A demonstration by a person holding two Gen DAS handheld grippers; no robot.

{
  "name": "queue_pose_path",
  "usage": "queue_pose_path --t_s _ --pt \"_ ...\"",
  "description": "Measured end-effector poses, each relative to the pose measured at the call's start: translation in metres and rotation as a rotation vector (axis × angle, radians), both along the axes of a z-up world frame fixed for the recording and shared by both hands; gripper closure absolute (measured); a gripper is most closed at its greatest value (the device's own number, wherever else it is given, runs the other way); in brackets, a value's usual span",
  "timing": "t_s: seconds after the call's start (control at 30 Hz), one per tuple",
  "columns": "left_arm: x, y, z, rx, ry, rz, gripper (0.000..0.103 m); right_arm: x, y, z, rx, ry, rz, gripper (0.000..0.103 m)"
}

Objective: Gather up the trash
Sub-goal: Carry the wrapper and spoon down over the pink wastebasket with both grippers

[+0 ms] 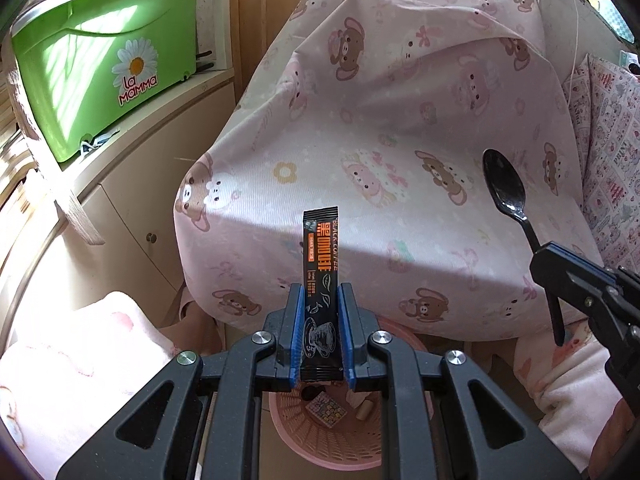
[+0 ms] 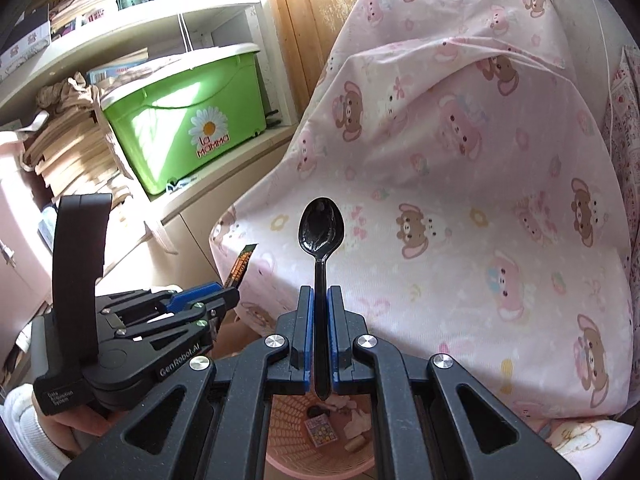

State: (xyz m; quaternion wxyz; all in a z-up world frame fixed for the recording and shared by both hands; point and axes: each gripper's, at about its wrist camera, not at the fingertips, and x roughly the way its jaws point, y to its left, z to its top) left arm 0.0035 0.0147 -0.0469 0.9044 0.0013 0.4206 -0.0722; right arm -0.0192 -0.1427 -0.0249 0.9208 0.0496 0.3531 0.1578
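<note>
My left gripper (image 1: 321,292) is shut on a black coffee sachet (image 1: 320,248) that stands upright between the blue pads. My right gripper (image 2: 319,294) is shut on the handle of a black plastic spoon (image 2: 321,228), bowl up. Both hang above a pink plastic trash basket (image 1: 320,436), also seen in the right wrist view (image 2: 288,428), which holds a small printed packet and scraps. The right gripper with the spoon (image 1: 504,188) shows at the right of the left wrist view. The left gripper with the sachet (image 2: 242,264) shows at the left of the right wrist view.
A table draped in a pink bear-print cloth (image 1: 380,140) stands right behind the basket. A green La Mamma bin (image 1: 108,64) sits on a cream cabinet (image 1: 132,200) to the left. Stacked books and shelves (image 2: 76,148) are at the left.
</note>
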Motion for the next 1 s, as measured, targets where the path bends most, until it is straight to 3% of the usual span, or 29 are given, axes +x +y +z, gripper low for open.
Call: queue_pose_path --t_s 0.27,0.47,0.6,0.7,0.9,1.0 --pt "0.01 0.011 -0.024 -0.048 0.094 0.035 0.088 0.005 0.012 -0.03 -0.036 0.106 0.061 0.096" --pt "0.014 0.014 -0.04 -0.065 0.153 0.047 0.088 0.02 0.019 -0.071 -0.045 0.28 0.085 0.096" --pt "0.019 0.016 -0.052 -0.079 0.199 0.043 0.088 0.021 0.026 -0.089 -0.13 0.32 0.075 0.096" --pt "0.023 0.012 -0.072 -0.073 0.282 0.03 0.088 0.023 0.032 -0.099 -0.137 0.356 0.077 0.096" --pt "0.031 0.028 -0.122 -0.207 0.509 0.094 0.087 0.031 0.048 -0.132 -0.249 0.423 0.074 0.096" --pt "0.033 0.03 -0.141 -0.224 0.583 0.107 0.087 0.033 0.055 -0.146 -0.293 0.447 0.077 0.096"
